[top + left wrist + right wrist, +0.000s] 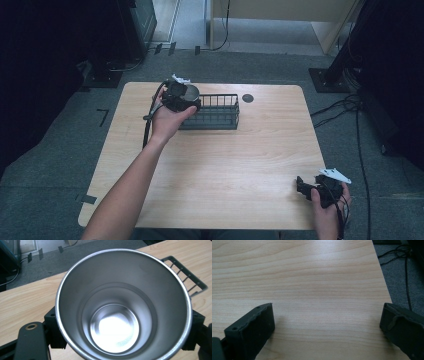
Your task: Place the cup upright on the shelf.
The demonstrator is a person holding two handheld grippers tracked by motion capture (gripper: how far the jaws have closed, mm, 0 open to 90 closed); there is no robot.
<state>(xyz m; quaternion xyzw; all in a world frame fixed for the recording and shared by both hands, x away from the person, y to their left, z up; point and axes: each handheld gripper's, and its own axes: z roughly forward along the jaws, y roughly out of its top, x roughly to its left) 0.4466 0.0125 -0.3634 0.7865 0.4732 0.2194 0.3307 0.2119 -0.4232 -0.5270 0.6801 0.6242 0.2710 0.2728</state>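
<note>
- Your left gripper (186,98) is at the far left of the wooden table (215,165), just at the left end of the wire basket (216,112).
- It is clamped on a stainless steel cup (122,305); in the left gripper view the black jaws press against the cup's outer wall on either side, below the rim.
- That view looks straight into the cup's mouth: the inside is bare metal, stepped in rings down to a bright round bottom.
- In the same view the cup's rim covers part of the basket's corner, whose dark wire frame shows at the upper right. Whether the cup is touching the basket cannot be told.
- In the high view your left hand (167,120) wraps the gripper body from the near side, and its black cable (148,125) trails down the left side of your forearm.
- The dark wire basket stands at the far middle of the table, with a small dark round disc (248,98) on the tabletop just to its right.
- Your right gripper (303,185) is at the near right corner of the table, well apart from the basket and cup.
- Its jaws are released and spread wide; in the right gripper view bare wood lies between them.
- Your right hand (327,200) holds that gripper low over the table edge, beside the grey carpet (380,200).
</note>
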